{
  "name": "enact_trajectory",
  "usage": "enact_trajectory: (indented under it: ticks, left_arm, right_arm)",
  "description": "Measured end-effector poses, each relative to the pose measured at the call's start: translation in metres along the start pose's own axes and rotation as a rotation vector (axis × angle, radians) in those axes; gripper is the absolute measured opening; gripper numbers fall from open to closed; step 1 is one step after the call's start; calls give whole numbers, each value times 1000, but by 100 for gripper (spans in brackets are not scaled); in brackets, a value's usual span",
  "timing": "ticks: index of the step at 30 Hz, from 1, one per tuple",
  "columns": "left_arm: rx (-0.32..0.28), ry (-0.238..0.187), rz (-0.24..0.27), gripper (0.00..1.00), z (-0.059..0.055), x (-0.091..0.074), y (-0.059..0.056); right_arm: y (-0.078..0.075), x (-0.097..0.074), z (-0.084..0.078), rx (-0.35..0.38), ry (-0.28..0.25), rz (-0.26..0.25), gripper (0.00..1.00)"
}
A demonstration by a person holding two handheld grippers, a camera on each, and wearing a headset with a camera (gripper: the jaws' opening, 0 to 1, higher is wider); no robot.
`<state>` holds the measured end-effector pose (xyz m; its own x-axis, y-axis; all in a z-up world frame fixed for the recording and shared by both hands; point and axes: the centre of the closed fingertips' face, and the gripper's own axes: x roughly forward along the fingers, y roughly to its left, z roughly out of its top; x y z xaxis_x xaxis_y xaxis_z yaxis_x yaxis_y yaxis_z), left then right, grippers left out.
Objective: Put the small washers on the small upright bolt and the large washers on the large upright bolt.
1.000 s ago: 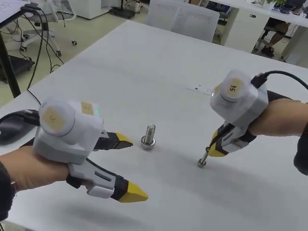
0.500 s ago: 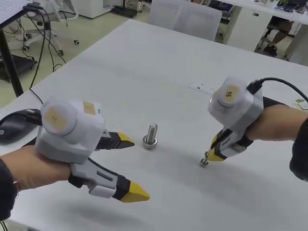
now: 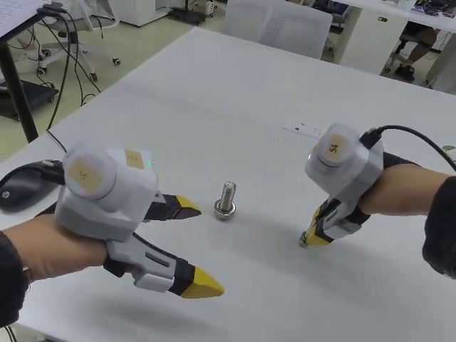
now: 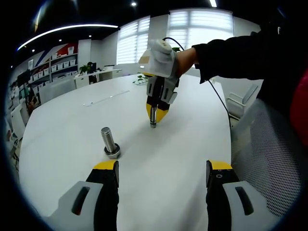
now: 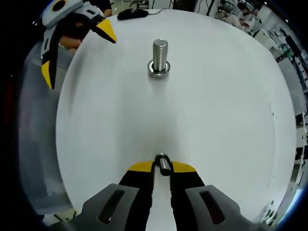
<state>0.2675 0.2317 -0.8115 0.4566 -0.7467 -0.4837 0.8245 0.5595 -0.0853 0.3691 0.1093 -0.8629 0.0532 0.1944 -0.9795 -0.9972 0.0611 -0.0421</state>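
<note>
As the left claw [image 3: 198, 248] gapes, a mouse [image 3: 18, 187], perhaps, lies behind.

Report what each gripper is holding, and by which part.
The right gripper is shut on the small bolt, its fingers pinching the upper shank, with the lower end sticking out below. The left gripper is open and holds nothing.

- The large bolt [image 3: 226, 199] stands upright mid-table [image 3: 214, 92], with a washer [image 5: 159, 72] around its base.
- The small bolt [image 3: 304, 241] is to its right, clamped between the right gripper's [image 3: 313, 235] jaws.
- The left gripper [image 3: 198, 247] is left of the large bolt, jaws apart.
- A computer mouse [image 3: 18, 189] sits at the table's left edge.
</note>
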Motion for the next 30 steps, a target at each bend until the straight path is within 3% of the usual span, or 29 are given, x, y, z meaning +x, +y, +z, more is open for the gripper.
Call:
enact_trajectory:
  ticks: [22,30]
  left_arm:
    - [3,2,-7,73,1,4,0]
    - [5,3,-12,73,1,5,-2]
  right_arm:
    - [2,1,-4,26,-22,2,16]
    - [-2,-4,-13,48,-38,-17,20]
